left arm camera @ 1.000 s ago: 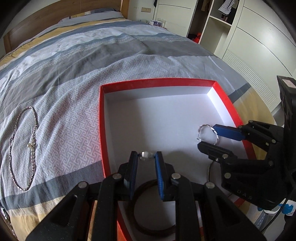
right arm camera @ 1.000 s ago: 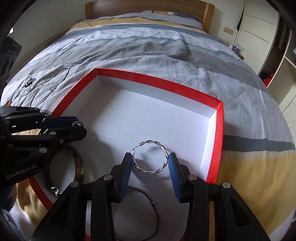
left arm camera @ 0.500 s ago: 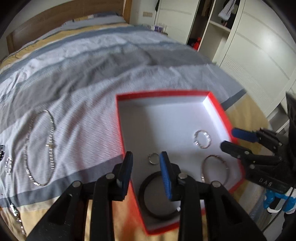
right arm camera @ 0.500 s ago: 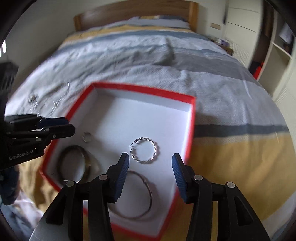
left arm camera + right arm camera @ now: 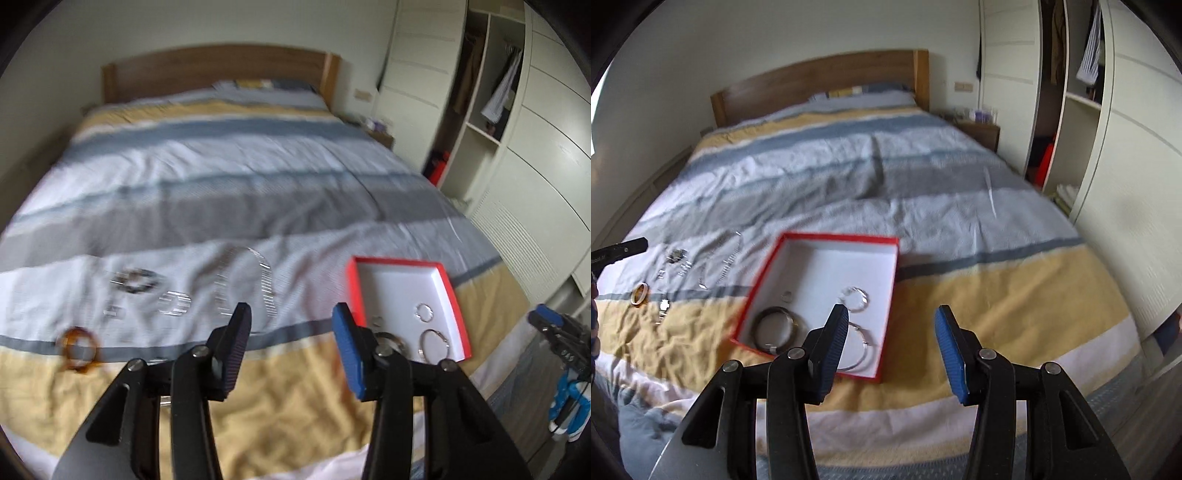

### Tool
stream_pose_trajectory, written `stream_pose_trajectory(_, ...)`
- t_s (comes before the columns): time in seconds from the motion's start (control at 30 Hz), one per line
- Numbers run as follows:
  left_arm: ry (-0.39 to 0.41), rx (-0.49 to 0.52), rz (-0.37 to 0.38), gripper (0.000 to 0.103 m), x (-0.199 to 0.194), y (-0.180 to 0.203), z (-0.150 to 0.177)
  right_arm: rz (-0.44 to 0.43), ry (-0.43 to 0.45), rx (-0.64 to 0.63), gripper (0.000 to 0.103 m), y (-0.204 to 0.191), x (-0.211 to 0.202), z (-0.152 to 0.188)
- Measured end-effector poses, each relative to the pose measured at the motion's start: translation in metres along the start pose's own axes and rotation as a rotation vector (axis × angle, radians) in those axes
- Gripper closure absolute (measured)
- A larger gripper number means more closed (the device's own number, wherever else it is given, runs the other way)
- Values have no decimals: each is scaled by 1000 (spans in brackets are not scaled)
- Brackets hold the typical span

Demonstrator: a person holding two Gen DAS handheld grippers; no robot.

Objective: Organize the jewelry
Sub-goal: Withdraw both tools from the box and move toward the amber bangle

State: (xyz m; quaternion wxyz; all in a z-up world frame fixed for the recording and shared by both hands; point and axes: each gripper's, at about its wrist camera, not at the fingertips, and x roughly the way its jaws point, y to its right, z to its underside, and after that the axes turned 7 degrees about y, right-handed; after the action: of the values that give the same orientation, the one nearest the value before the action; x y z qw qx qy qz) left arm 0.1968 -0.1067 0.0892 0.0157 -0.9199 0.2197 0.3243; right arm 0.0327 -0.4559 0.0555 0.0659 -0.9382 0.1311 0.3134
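A red box (image 5: 842,236) with a white inside lies on the striped bed. In it are a dark bangle (image 5: 775,329), a small ring (image 5: 786,295), a twisted silver hoop (image 5: 854,297) and a thin large hoop (image 5: 862,350). My right gripper (image 5: 892,332) hangs open and empty above the box's near right corner. My left gripper (image 5: 293,332) is high over the bed left of the box (image 5: 397,261), its jaws opening with nothing between them. Left of the box lie a chain necklace (image 5: 258,280), an amber bangle (image 5: 79,347) and a dark beaded bracelet (image 5: 135,281).
More small silver pieces (image 5: 674,264) are scattered on the cover left of the box. A wooden headboard (image 5: 820,79) stands at the far end. White wardrobes (image 5: 1137,147) line the right side, close to the bed's edge.
The left gripper let go of the small ring and the right of the twisted hoop; both now lie in the box. Both grippers opened and drew up and back from the box.
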Motion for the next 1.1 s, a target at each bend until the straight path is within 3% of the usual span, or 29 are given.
stream_pose_trajectory(0.27,144,-44,-114,58,-125,-50,11,-63,74,-53,52,-45,-75,-4)
stream_pose_trajectory(0.63,217,-122,-221,58,-229,-94,66,-171,119,-110,51,-110,-147,23)
stream_pose_trajectory(0.9,285,-162,-278,57,-277,-126,71,-217,173,-129,51,-133,-176,16)
stream_pose_trajectory(1.1,264,-173,-302,57,-267,-149,81,-239,173,-137,51,-148,-176,14)
